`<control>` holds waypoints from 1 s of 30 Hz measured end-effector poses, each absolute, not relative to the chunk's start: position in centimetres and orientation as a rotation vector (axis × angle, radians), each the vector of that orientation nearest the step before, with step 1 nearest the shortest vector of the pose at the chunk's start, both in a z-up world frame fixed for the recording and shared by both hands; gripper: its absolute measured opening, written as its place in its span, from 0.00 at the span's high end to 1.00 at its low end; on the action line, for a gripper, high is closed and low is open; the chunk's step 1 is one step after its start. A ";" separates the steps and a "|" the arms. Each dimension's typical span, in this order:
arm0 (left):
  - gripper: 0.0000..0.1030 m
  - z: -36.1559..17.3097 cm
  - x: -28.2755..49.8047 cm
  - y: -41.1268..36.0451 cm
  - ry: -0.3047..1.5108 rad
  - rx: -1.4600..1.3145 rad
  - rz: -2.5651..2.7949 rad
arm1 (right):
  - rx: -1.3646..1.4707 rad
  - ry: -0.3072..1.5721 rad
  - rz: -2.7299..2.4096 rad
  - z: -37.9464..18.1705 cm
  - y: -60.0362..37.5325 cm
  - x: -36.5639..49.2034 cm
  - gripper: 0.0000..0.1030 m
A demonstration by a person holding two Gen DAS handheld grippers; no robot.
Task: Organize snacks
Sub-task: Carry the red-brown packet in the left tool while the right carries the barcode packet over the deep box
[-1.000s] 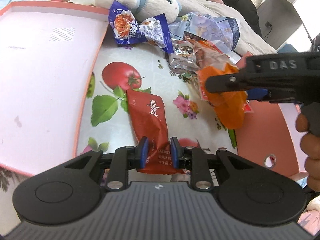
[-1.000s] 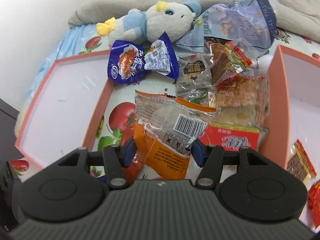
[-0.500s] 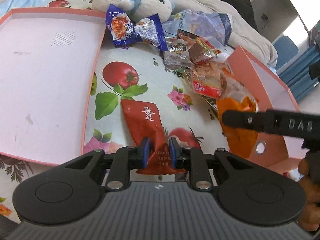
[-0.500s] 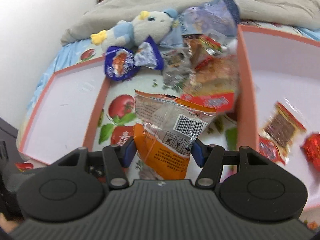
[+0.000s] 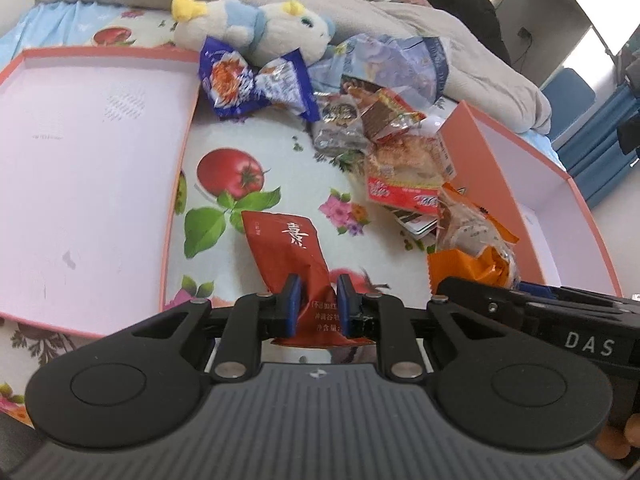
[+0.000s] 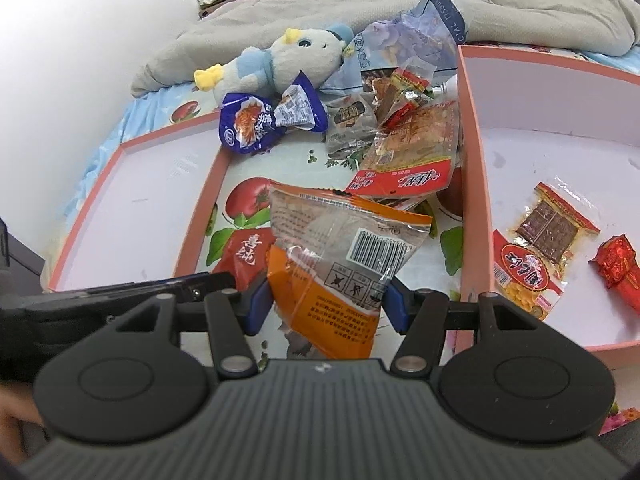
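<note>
Left gripper jaws pinched on a dark red foil snack packet, right gripper jaws clamped on an orange-and-clear plastic snack bag, shallow pink cardboard tray just right of those jaws, second pink tray left of the left jaws.

L claw: tilted down, pads pinched on red packet, packet lower end clamped | R claw: tilted down, gripping orange packet across its width | R claw just right of L, near-touching
</note>
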State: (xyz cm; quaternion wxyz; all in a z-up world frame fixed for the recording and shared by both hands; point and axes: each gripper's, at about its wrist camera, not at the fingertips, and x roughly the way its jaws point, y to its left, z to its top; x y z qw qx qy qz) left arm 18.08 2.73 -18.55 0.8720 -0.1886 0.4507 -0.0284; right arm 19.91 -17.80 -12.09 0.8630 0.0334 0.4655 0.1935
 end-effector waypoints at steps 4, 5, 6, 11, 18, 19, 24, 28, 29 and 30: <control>0.79 -17.1 18.3 2.4 0.922 -0.387 -0.073 | 0.076 0.957 0.414 -11.3 -18.2 20.1 0.41; 0.79 -16.7 18.3 2.4 0.916 -0.384 -0.075 | 0.080 0.952 0.415 -11.1 -18.4 20.1 0.41; 0.79 -16.3 18.4 2.3 0.909 -0.380 -0.078 | 0.082 0.946 0.416 -10.8 -18.6 20.2 0.41; 0.79 -14.1 18.9 2.1 0.879 -0.374 -0.085 | 0.101 0.920 0.408 -9.6 -19.6 20.8 0.41; 0.93 -10.0 20.2 1.4 0.806 -0.336 -0.113 | 0.134 0.871 0.392 -7.5 -21.2 21.8 0.41; 0.93 -9.4 20.4 1.1 0.789 -0.320 -0.119 | 0.133 0.863 0.391 -7.2 -21.4 21.8 0.41; 0.93 -8.3 21.3 0.0 0.757 -0.293 -0.147 | 0.133 0.855 0.375 -6.8 -22.7 22.4 0.41; 0.93 -9.6 21.8 -0.5 0.801 -0.286 -0.169 | 0.144 0.871 0.354 -7.4 -23.9 22.3 0.41; 0.93 -10.3 21.9 -0.7 0.821 -0.282 -0.176 | 0.147 0.875 0.350 -7.6 -24.1 22.2 0.41; 0.92 -11.1 22.1 -0.8 0.844 -0.279 -0.175 | 0.149 0.879 0.347 -7.8 -24.4 22.2 0.41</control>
